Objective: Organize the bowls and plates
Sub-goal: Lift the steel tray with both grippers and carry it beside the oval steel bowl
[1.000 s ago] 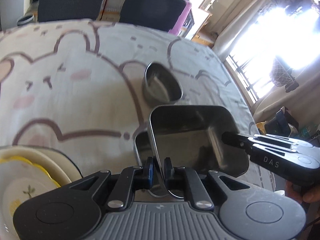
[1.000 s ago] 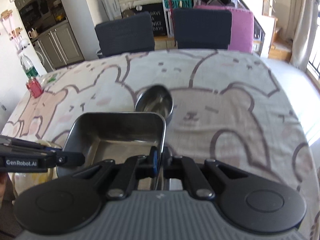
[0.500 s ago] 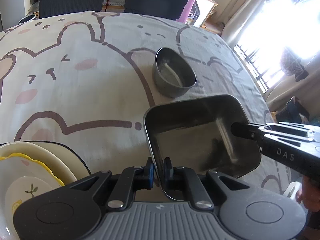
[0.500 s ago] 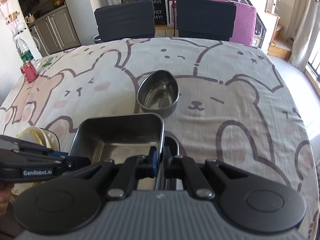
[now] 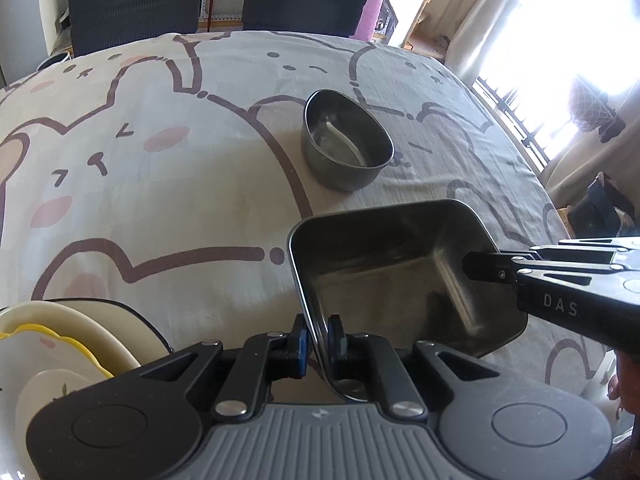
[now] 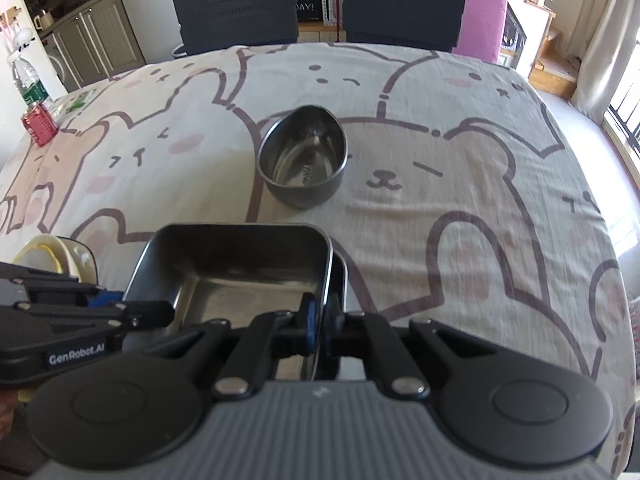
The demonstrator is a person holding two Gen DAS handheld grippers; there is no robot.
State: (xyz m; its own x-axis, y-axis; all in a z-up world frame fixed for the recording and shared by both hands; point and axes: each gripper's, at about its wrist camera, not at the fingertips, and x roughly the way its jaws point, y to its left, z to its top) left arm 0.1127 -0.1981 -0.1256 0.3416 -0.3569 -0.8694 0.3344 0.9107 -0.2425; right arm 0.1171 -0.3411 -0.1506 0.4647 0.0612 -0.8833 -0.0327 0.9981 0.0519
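A rectangular steel tray (image 5: pixel 392 280) is held between both grippers above the bear-print tablecloth (image 5: pixel 180 208). My left gripper (image 5: pixel 318 332) is shut on its left rim. My right gripper (image 6: pixel 320 312) is shut on its right rim, and its fingers (image 5: pixel 492 270) reach in from the right in the left wrist view. The rim of a second steel tray (image 6: pixel 342 276) shows just under and to the right of the held tray (image 6: pixel 240 264); I cannot tell whether they touch. An oval steel bowl (image 5: pixel 344 148) (image 6: pixel 304 160) stands farther back on the cloth.
A stack of cream and yellow plates (image 5: pixel 48 344) (image 6: pixel 44 256) sits at the near left. A red can (image 6: pixel 38 126) and a water bottle (image 6: pixel 28 84) stand at the far left edge. Two dark chairs (image 6: pixel 236 8) are behind the table.
Both grippers have kept their hold on the tray. It has moved right and lies flatter in the left wrist view, where the second tray no longer shows. The oval bowl looks farther off.
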